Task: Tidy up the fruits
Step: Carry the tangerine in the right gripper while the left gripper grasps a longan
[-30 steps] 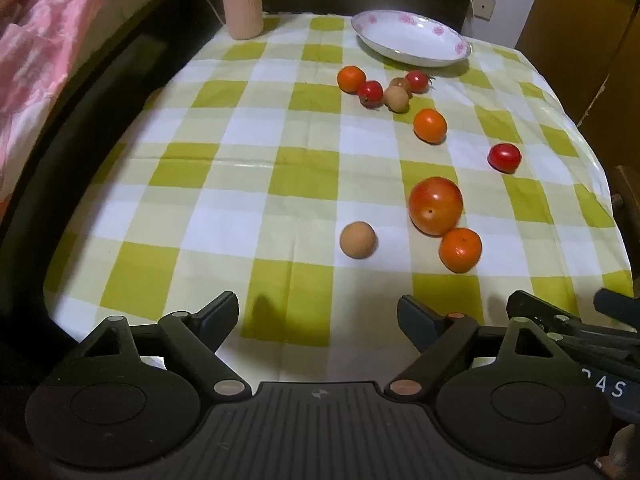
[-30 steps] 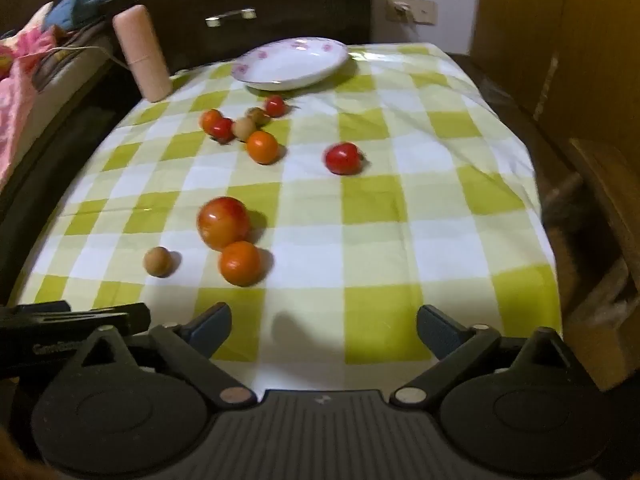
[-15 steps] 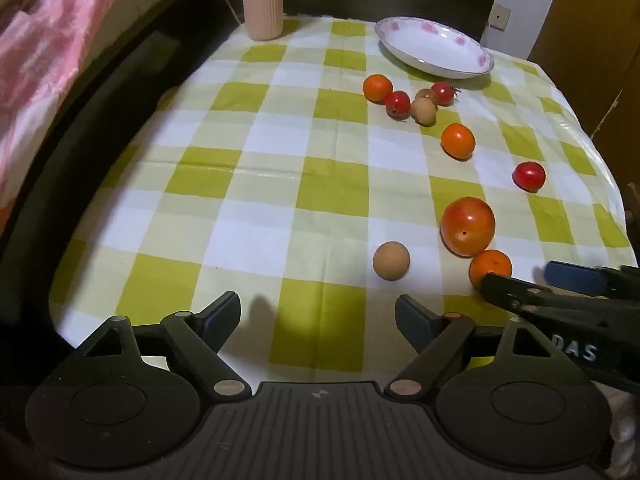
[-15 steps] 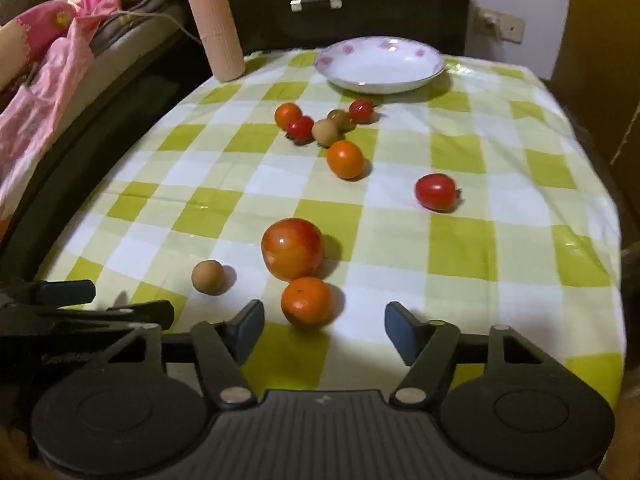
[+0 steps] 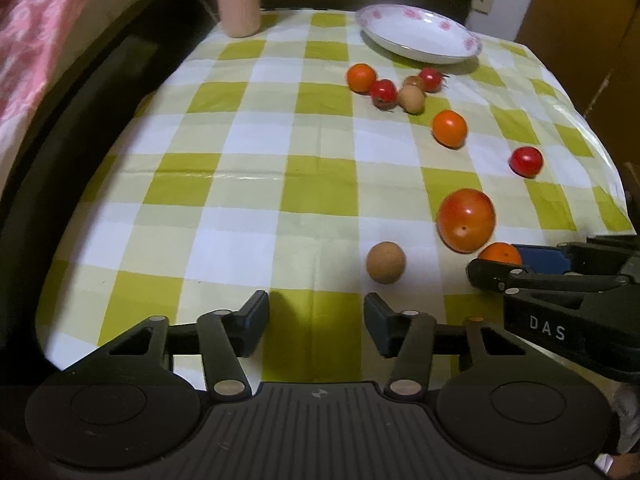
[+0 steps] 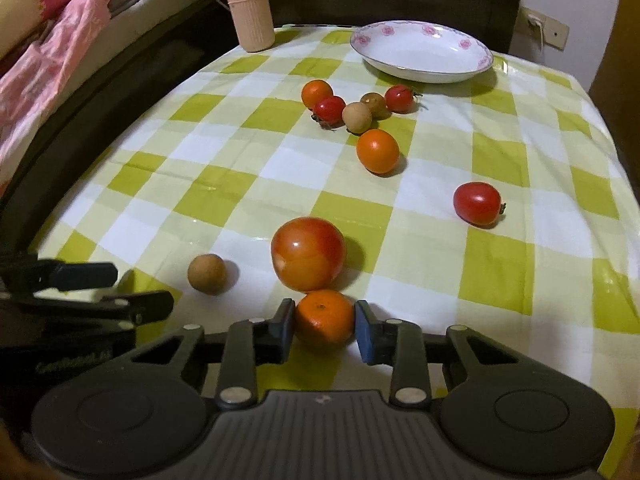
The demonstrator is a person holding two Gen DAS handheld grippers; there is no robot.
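Pointing steeply down at the near edge of the checked tablecloth (image 6: 500, 152), the right gripper (image 6: 325, 326) is pinching a small orange (image 6: 325, 316), its jaws having just been closing onto it. Beside it, the left gripper (image 5: 316, 322) is tilting down likewise, its jaws having just been narrowing with nothing between them. A brown round fruit (image 5: 385, 261) is lying just beyond its tips. A large tomato (image 6: 308, 253) is touching the orange. Farther off, smaller fruits are sitting scattered before an empty flowered plate (image 6: 422, 51).
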